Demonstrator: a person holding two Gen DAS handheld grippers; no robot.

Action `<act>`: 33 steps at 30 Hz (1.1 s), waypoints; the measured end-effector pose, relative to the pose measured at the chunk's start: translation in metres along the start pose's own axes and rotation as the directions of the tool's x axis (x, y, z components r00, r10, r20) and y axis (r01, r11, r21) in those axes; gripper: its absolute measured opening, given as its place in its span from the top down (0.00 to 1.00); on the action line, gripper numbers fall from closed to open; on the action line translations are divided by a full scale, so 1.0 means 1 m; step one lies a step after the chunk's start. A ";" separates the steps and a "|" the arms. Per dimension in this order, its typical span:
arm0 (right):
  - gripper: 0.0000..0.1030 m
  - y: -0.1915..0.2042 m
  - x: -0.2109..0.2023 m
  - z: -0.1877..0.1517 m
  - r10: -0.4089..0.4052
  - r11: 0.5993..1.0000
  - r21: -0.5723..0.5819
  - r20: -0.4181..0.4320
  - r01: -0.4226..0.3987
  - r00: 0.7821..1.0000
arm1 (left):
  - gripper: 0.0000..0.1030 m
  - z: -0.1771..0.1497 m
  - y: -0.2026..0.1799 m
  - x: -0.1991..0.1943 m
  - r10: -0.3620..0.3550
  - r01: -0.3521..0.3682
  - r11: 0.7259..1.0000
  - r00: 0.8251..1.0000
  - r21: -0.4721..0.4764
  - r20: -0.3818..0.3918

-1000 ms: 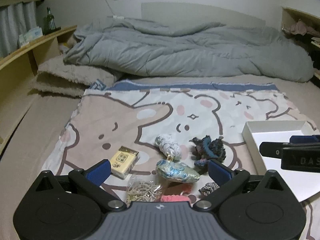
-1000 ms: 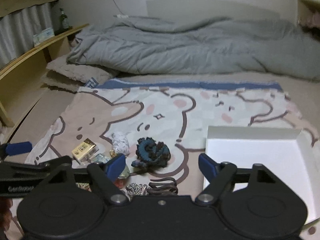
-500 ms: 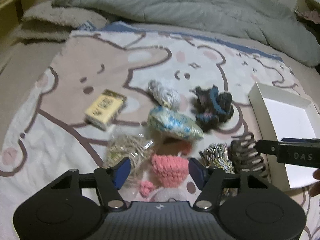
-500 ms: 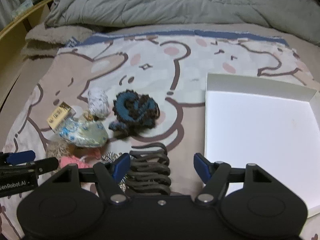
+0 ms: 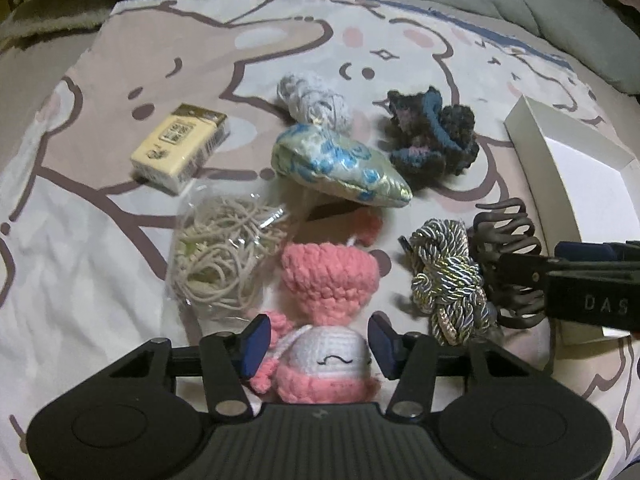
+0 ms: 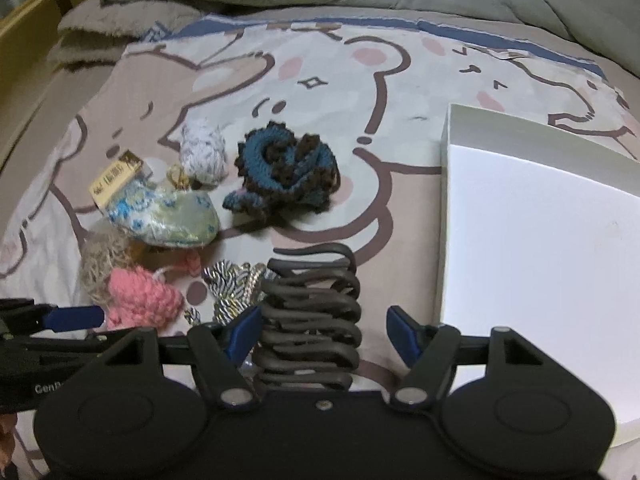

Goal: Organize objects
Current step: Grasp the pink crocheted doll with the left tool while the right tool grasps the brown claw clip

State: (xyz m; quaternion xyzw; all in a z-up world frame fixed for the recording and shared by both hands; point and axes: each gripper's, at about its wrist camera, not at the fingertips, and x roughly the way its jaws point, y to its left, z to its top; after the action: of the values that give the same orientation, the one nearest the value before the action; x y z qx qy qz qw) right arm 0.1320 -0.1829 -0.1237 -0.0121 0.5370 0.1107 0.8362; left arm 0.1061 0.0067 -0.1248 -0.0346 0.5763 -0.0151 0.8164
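The left tool [image 5: 318, 340] points steeply down at the bed, its blue pads [image 5: 256, 338] having just been closing, a pink-and-white crocheted doll [image 5: 326, 354] between them with gaps either side. The right tool [image 6: 324, 334] tilts down likewise, jaws partly apart, one pad at a dark hair claw [image 6: 310, 320].

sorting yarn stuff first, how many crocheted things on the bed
3. The pink-and-white doll lies between the left gripper's fingers, the dark blue flower sits near the box, and the small white piece lies behind the pouch. Others may be hidden.
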 end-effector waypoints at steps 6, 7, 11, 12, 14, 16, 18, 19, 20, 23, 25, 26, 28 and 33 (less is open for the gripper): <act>0.31 0.009 0.009 0.002 -0.010 0.999 -0.033 -0.026 0.009 1.000 | 0.47 0.004 -0.008 0.010 0.048 -0.048 0.999 0.999 0.007 -0.001; 0.31 0.010 0.010 0.003 -0.012 0.999 -0.039 -0.033 0.010 0.999 | 0.47 0.005 -0.007 0.012 0.057 -0.057 0.998 0.998 0.001 0.000; 0.30 0.014 0.013 0.004 -0.021 0.998 -0.061 -0.052 0.018 0.998 | 0.44 0.008 -0.005 0.019 0.063 -0.063 0.998 0.998 -0.017 -0.010; 0.30 0.014 0.014 0.005 -0.021 0.998 -0.062 -0.054 0.018 0.998 | 0.44 0.008 -0.006 0.020 0.067 -0.067 0.998 0.998 -0.013 -0.011; 0.26 0.013 0.015 0.006 -0.018 0.998 -0.057 -0.059 0.015 0.998 | 0.43 0.008 -0.009 0.022 0.077 -0.077 0.997 0.997 0.003 -0.013; 0.22 0.011 0.017 0.006 -0.020 0.998 -0.057 -0.062 0.016 0.998 | 0.43 0.007 -0.010 0.024 0.087 -0.086 0.996 0.996 0.017 -0.016; 0.22 0.011 0.016 0.006 -0.017 0.998 -0.061 -0.065 0.013 0.998 | 0.43 0.007 -0.011 0.025 0.090 -0.090 0.996 0.996 0.022 -0.018; 0.22 0.010 0.015 0.007 -0.016 0.998 -0.062 -0.073 0.011 0.997 | 0.43 0.007 -0.009 0.025 0.088 -0.087 0.996 0.996 0.017 -0.019; 0.22 0.010 0.014 0.007 -0.014 0.998 -0.062 -0.078 0.009 0.997 | 0.43 0.007 -0.009 0.025 0.084 -0.084 0.996 0.996 0.009 -0.020; 0.23 0.009 0.010 0.003 -0.018 0.998 -0.065 -0.084 0.013 0.996 | 0.44 0.007 -0.007 0.024 0.078 -0.078 0.997 0.997 -0.010 -0.022; 0.23 0.010 0.009 0.001 -0.025 0.997 -0.074 -0.082 0.018 0.996 | 0.47 0.008 -0.008 0.023 0.082 -0.082 0.997 0.996 -0.010 -0.023; 0.23 0.011 0.010 0.001 -0.026 0.997 -0.079 -0.080 0.019 0.996 | 0.47 0.008 -0.009 0.023 0.085 -0.085 0.996 0.996 -0.005 -0.024; 0.23 0.013 0.014 0.001 -0.033 0.996 -0.083 -0.081 0.026 0.996 | 0.47 0.007 -0.011 0.025 0.096 -0.096 0.995 0.995 0.008 -0.022; 0.24 0.017 0.024 0.002 -0.060 0.996 -0.076 -0.071 0.054 0.996 | 0.46 0.007 -0.015 0.028 0.116 -0.116 0.993 0.993 0.033 -0.014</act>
State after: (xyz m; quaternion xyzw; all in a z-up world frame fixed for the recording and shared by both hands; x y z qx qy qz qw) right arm 0.1400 -0.1621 -0.1432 -0.0625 0.5621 0.1061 0.8178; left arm 0.1220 -0.0096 -0.1477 0.0120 0.5834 0.0230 0.8117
